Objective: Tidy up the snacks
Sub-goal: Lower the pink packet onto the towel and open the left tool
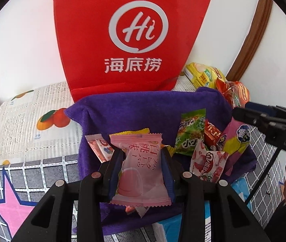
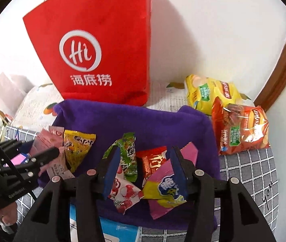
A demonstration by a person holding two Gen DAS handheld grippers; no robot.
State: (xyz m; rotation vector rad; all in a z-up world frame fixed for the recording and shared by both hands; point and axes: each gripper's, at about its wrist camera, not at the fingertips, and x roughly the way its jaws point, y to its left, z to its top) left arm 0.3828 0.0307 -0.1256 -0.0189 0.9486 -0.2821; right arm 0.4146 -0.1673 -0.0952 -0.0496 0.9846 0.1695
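My left gripper [image 1: 142, 159] is shut on a pink peach snack packet [image 1: 141, 173], held just above the purple cloth [image 1: 143, 111]. It also shows at the left of the right wrist view [image 2: 48, 157], over the pink packet [image 2: 46, 141]. My right gripper [image 2: 145, 161] is open above several packets on the purple cloth [image 2: 163, 125]: a green one [image 2: 129, 155], a red one [image 2: 153, 161], a pink-and-yellow one [image 2: 167, 185] and a lychee one [image 2: 124, 193]. A yellow packet [image 2: 76, 149] lies to the left. The right gripper's fingers [image 1: 263, 121] enter the left wrist view from the right.
A red Haidilao bag [image 2: 102, 50] stands against the white wall behind the cloth. Yellow [image 2: 207, 92] and red [image 2: 241, 129] chip bags lie at the right. A grid-patterned cover [image 2: 249, 165] and a fruit-print cloth [image 1: 32, 121] lie under everything. A brown wooden frame [image 2: 280, 70] is at the right.
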